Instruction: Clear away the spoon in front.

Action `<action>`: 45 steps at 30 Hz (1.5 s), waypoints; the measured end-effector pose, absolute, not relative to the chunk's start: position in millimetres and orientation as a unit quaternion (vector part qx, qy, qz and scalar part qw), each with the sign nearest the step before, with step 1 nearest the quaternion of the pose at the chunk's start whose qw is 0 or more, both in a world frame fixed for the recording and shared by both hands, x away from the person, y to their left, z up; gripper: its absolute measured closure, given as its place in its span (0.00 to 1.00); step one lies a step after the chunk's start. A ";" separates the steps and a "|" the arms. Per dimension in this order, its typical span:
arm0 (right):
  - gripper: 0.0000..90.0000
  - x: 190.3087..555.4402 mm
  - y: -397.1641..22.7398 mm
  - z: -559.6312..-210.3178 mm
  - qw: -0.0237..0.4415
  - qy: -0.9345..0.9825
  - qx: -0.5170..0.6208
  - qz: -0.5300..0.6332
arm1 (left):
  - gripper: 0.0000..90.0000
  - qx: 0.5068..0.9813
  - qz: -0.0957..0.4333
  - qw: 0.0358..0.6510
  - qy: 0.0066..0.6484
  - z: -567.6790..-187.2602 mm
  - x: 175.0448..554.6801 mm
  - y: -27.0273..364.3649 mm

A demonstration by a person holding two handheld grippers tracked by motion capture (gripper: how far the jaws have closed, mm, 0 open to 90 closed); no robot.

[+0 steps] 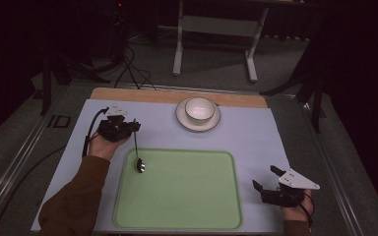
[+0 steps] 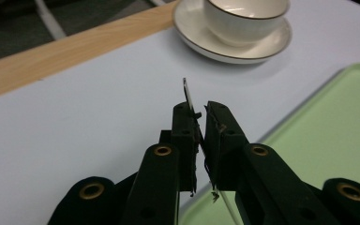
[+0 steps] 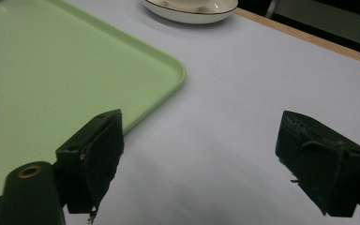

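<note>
table: wooden top point(image 1: 236, 100), bare only in a strip along the far edge
mat: pale blue sheet point(image 1: 256, 132) covering the rest of the top
tray: green point(image 1: 187, 196), near centre, flat on the mat
saucer: white point(image 1: 182, 118), far centre on the mat, well apart from the tray

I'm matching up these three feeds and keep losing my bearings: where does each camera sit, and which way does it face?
High view: above the person's side, looking forward and down at the tray; both forearms and tools show.
Left gripper view: rides the left tool, facing the cup and saucer; black jaws pinch a spoon handle.
Right gripper view: rides the right tool, looking over the mat; jaws apart.
All three share tray and saucer.
</note>
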State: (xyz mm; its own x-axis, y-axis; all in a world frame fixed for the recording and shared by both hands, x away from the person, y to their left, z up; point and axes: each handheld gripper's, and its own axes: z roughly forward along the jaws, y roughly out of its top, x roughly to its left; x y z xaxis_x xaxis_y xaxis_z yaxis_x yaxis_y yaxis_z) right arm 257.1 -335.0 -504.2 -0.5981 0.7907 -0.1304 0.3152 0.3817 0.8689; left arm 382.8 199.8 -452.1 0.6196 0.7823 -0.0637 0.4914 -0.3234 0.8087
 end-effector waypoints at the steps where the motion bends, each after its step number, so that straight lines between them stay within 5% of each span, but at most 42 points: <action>1: 0.17 257.1 -335.0 -504.1 0.277 0.784 0.353 0.430 | 0.91 0.797 0.172 0.421 0.397 -453.6 381.8 198.6; 45: 0.17 251.4 -338.0 -502.4 0.287 0.782 0.352 0.426 | 0.89 0.769 0.133 0.479 0.402 -497.2 313.2 219.9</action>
State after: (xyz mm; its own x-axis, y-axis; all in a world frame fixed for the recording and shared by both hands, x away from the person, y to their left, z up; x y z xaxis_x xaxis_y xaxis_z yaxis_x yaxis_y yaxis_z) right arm 251.4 -338.0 -502.4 -0.5878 0.7953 -0.1483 0.3064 0.3885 0.8690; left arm 313.2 219.9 -497.2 0.6420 0.7451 -0.1807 0.4902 -0.2178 0.8439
